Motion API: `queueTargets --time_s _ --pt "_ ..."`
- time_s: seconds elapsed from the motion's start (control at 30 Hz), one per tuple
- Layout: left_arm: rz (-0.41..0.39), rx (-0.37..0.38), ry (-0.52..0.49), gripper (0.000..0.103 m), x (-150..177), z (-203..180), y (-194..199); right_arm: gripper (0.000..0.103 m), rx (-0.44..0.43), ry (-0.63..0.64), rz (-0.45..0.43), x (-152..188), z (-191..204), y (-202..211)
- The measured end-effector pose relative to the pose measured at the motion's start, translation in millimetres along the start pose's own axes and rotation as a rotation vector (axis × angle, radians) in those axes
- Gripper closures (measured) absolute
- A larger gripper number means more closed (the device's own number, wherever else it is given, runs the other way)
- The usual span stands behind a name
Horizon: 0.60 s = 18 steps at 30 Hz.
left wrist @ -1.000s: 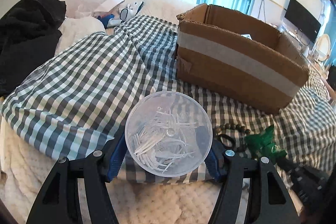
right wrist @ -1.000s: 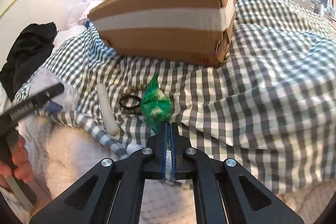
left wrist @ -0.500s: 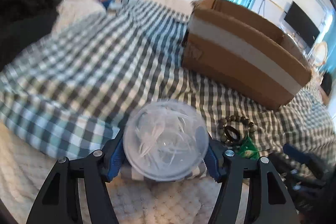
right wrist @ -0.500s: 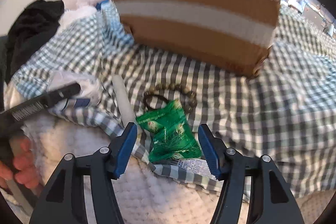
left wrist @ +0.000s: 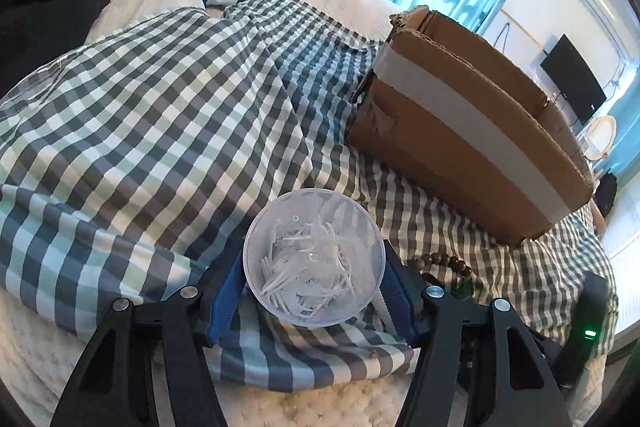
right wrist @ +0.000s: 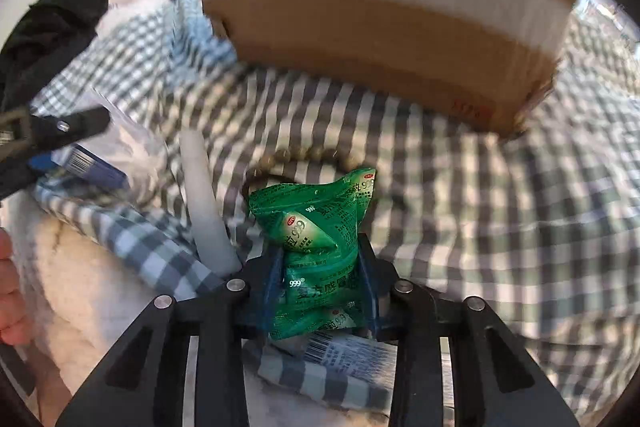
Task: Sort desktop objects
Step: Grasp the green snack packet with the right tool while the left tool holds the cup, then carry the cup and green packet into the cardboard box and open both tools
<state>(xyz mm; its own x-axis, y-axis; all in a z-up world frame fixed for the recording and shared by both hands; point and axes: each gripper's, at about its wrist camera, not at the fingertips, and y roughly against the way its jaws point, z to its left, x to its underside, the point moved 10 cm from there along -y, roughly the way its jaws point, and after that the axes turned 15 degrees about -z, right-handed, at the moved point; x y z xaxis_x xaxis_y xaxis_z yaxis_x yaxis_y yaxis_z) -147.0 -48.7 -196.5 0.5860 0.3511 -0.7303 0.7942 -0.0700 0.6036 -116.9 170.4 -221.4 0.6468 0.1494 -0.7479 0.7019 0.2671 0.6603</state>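
Sachet (right wrist: 316, 251), green and printed, stands between the blue pads (right wrist: 366, 267) of your right gripper (right wrist: 320, 279); its jaws are closing, and the pads already press the packet's sides, so count it as grasped. Beneath it lie a barcoded label (right wrist: 344, 351) and the edge of the checked cloth (right wrist: 480, 207). Just left of the sachet rests a white tube (right wrist: 204, 203); behind it, partly hidden, a bead bracelet (right wrist: 312, 155) and a dark ring (right wrist: 260, 183). Beyond these sits the cardboard box (right wrist: 384, 11), blurred in this view. Your left gripper (left wrist: 312, 291) clasps a clear round tub (left wrist: 314, 259) of white plastic bits, one blue pad (left wrist: 226, 295) on each side, the tub sitting low over the cloth's (left wrist: 160, 131) near edge. In the left view, the box (left wrist: 468, 147) stands to the right on the cloth, its top open, and the bracelet (left wrist: 440, 261) lies between tub and box. Your left hand (right wrist: 10, 291) shows at the right view's edge.
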Motion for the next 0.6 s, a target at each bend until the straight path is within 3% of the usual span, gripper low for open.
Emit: queueTargets --time_s 0.3,0.6 --pt "-0.027 -0.014 0.017 0.039 -6 -4 2 0.071 -0.068 -0.078 -0.133 -25 -14 39" --pt "-0.183 0.006 -0.029 0.039 -31 -19 35 0.071 -0.097 -0.044 -0.224 -53 -6 63"
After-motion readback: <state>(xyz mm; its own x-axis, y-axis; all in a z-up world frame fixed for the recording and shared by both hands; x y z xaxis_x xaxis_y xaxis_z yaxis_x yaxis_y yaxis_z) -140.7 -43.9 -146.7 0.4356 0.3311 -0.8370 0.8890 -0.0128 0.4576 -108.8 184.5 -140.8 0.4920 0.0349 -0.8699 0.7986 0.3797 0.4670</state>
